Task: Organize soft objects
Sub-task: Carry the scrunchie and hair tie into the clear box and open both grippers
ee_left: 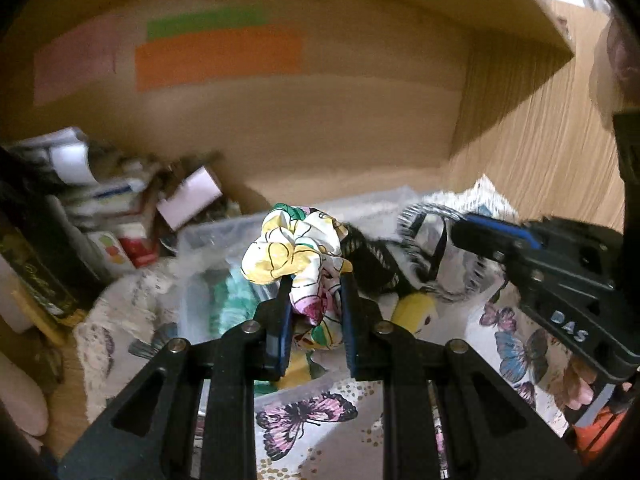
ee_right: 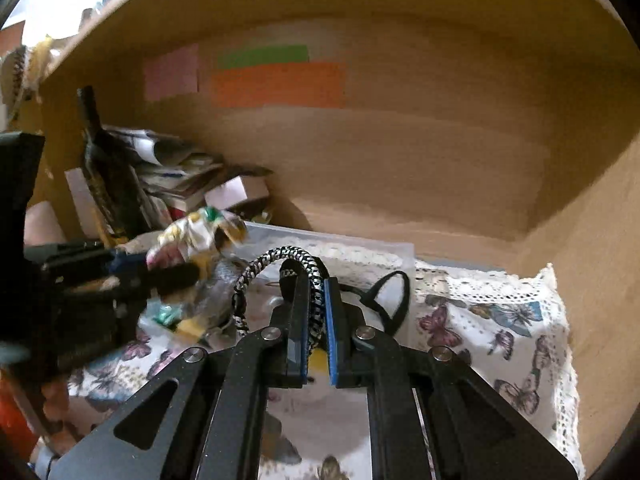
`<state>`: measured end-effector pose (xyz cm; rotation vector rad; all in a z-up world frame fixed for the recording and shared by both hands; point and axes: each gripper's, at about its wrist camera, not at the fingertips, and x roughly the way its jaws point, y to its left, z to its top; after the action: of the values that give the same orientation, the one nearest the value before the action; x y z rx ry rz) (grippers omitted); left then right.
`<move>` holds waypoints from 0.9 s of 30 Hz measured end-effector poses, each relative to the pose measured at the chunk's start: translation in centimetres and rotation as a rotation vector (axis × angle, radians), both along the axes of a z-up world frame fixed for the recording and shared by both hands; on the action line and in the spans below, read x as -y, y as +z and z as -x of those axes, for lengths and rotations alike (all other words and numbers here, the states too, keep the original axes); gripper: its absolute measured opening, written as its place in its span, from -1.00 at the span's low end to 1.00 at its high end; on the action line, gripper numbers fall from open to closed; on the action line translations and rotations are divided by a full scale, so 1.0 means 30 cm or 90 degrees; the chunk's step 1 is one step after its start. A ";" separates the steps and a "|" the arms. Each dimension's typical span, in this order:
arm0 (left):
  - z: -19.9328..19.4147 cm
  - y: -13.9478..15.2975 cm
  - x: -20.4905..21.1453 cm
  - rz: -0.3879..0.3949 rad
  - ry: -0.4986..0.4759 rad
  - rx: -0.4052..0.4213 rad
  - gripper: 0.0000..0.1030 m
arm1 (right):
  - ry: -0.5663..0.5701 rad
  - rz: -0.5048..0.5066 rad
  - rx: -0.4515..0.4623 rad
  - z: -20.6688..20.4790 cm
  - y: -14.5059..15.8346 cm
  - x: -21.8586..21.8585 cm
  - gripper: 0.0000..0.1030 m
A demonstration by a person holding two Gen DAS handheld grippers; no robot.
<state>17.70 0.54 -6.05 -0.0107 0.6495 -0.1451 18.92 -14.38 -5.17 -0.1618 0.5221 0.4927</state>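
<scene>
My left gripper (ee_left: 314,280) is shut on a floral scrunchie (ee_left: 292,248), white with yellow, pink and green, held above a clear plastic box (ee_left: 208,236). The box holds other soft things, a green-white one (ee_left: 230,304) among them. My right gripper (ee_right: 317,280) is shut on a black-and-white braided cord loop (ee_right: 276,258), with black straps (ee_right: 390,296) hanging beside it. In the left wrist view the right gripper (ee_left: 452,236) comes in from the right, holding the cord (ee_left: 420,212) over the box. In the right wrist view the left gripper (ee_right: 176,276) and scrunchie (ee_right: 200,232) are at the left, blurred.
Everything sits on a butterfly-print cloth with lace edging (ee_right: 480,320) inside a wooden shelf niche. Stacked books and boxes (ee_left: 92,216) crowd the left back. Coloured paper strips (ee_left: 218,56) are stuck to the back wall. A yellow soft item (ee_left: 412,308) lies by the box.
</scene>
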 end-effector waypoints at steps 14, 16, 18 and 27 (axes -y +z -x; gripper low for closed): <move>-0.019 -0.094 0.007 -0.005 -0.023 -0.064 0.04 | 0.029 0.080 -0.097 -0.091 -0.148 -0.106 -0.69; -0.008 -0.088 0.003 0.000 -0.022 -0.062 0.12 | 0.025 0.075 -0.092 -0.080 -0.133 -0.085 -0.33; 0.009 -0.073 -0.004 0.005 -0.017 -0.054 0.17 | 0.022 0.066 -0.079 -0.061 -0.114 -0.061 -0.23; 0.145 0.068 -0.037 0.009 0.020 0.038 0.34 | 0.021 0.002 0.003 0.080 0.044 0.037 -0.01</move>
<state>13.35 1.66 -4.01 -0.0300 0.5884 -0.1200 16.51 -15.50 -3.85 -0.1749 0.5161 0.5232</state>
